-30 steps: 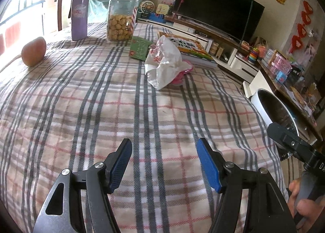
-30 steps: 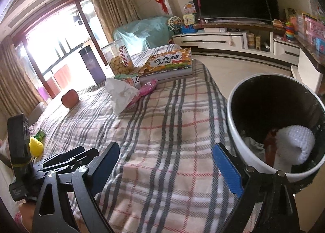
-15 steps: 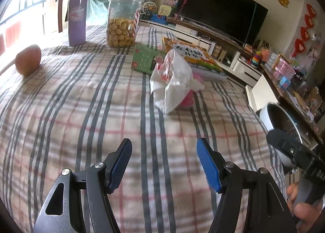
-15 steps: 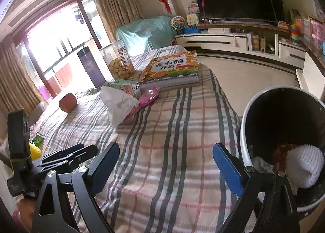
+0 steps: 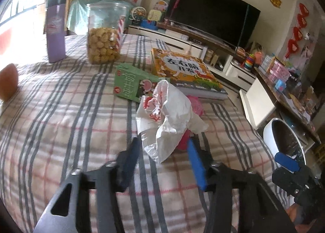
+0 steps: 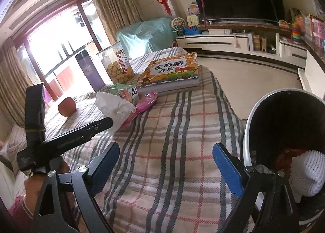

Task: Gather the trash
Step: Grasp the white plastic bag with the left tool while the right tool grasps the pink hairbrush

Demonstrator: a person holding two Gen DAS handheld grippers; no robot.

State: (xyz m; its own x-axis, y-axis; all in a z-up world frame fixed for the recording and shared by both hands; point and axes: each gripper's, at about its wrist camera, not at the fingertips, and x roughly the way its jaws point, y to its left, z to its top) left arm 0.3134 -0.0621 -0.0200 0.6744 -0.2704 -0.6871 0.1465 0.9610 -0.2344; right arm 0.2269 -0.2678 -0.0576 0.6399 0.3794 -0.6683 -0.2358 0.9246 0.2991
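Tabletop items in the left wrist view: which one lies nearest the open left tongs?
The crumpled white plastic bag, its lower edge reaching between the left tongs. The green carton, picture book and biscuit jar sit farther back.

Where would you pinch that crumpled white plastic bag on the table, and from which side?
Probably the near, lower fold of the plastic bag, approached from the near table edge, where the open left gripper already straddles it. That loose crumpled end sticks out toward the gripper, while the far side lies against the green box and a pink wrapper.
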